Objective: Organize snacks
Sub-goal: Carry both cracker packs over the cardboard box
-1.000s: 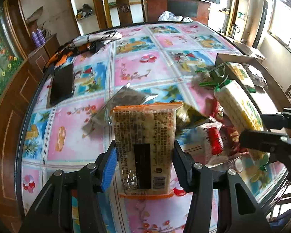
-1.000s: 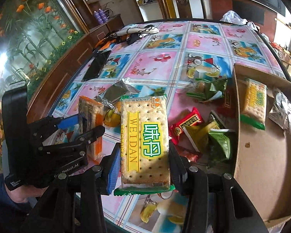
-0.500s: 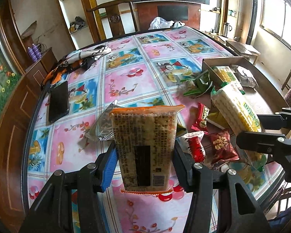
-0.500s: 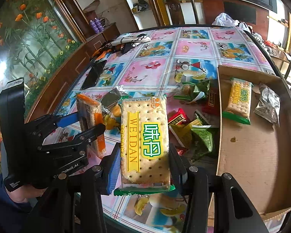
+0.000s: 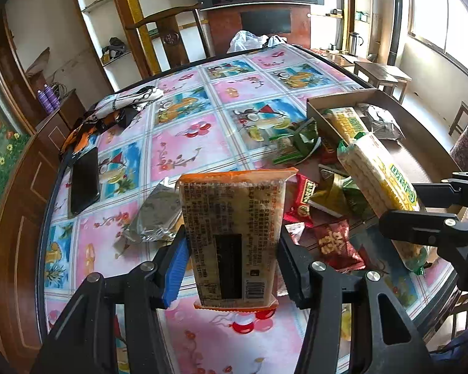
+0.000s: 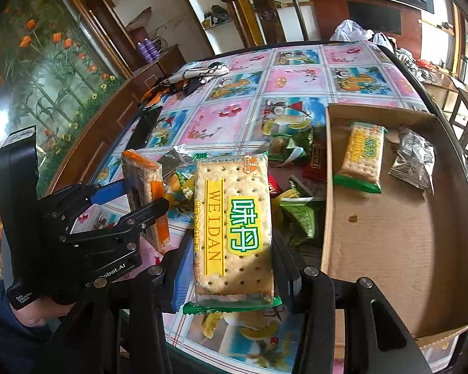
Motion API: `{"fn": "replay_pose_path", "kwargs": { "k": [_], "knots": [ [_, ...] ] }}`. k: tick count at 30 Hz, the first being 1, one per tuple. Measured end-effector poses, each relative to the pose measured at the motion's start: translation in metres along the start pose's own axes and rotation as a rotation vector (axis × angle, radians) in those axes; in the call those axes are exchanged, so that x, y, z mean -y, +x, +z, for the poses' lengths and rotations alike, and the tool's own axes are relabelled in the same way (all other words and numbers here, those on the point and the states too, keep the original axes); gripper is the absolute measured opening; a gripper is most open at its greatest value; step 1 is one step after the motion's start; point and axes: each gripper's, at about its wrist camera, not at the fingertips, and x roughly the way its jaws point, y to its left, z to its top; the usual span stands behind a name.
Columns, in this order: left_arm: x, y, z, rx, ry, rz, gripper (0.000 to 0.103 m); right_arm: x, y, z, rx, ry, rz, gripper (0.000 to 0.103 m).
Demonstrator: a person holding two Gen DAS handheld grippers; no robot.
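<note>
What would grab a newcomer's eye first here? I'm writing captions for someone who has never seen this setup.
Two cracker packs held up over the table: the left claw grips an orange-edged pack, the right claw a green-edged pack marked WEIDAN. Below them, loose snack packets lie heaped on the bright fruit-print tablecloth. Right of the heap, a shallow cardboard box already holds a matching cracker pack and a silver packet.

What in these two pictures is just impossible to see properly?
- Orange cracker pack, left view: its front faces away; back print too small to read.
- Loose snack pile, right view: partly behind the green cracker pack.
- Cardboard box, right view: near corner cut off by the picture's edge.
</note>
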Motion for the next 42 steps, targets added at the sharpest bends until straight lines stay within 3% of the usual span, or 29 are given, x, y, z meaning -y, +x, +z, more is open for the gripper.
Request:
{"fn": "replay_pose_path", "kwargs": {
  "k": [18, 28, 36, 42],
  "knots": [
    [0.056, 0.003, 0.032, 0.025, 0.108, -0.078, 0.052, 0.056, -0.026, -0.014, 0.036, 0.147, -0.059, 0.049],
    [0.108, 0.013, 0.057, 0.001, 0.138, -0.229, 0.052, 0.097, -0.044, -0.026, 0.044, 0.243, -0.135, 0.049],
    [0.145, 0.038, 0.075, -0.073, 0.083, -0.375, 0.052, 0.137, -0.058, -0.036, 0.032, 0.318, -0.202, 0.049],
    [0.169, 0.068, 0.081, -0.126, 0.066, -0.393, 0.052, 0.158, -0.055, -0.041, -0.003, 0.325, -0.224, 0.049]
  ]
}}
